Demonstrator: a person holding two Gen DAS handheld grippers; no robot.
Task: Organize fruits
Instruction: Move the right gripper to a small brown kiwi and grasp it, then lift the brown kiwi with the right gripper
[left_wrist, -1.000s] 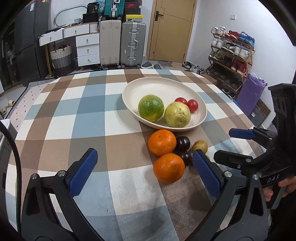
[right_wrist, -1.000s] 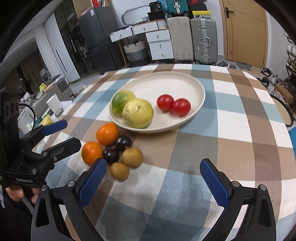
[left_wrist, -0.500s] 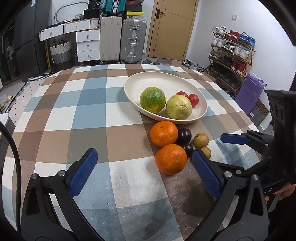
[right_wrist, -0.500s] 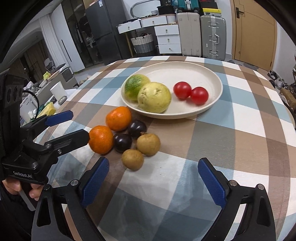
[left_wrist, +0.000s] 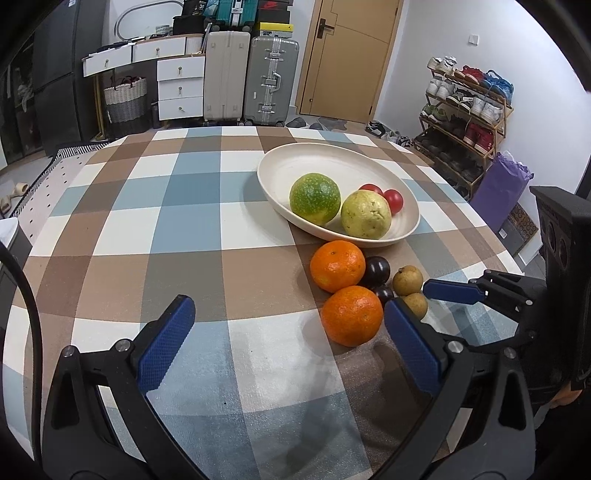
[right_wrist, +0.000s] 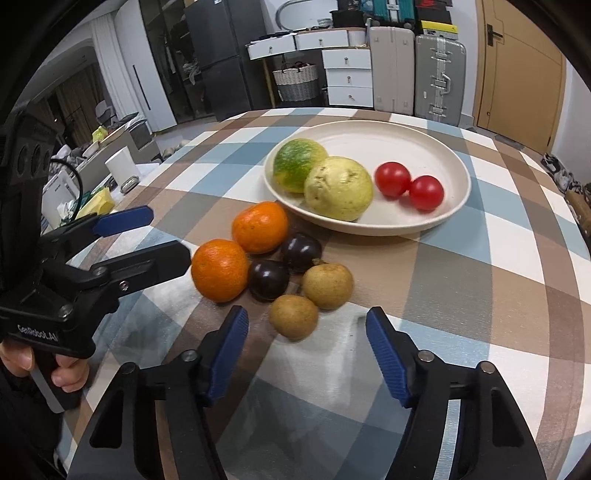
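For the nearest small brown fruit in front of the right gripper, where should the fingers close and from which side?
Probably across the widest middle of the nearest brown fruit, coming straight in from the near side, where the open right gripper already lines up. It is round, so any diameter suits. The second brown fruit and a dark plum crowd its far side; left and right look free for the fingers.
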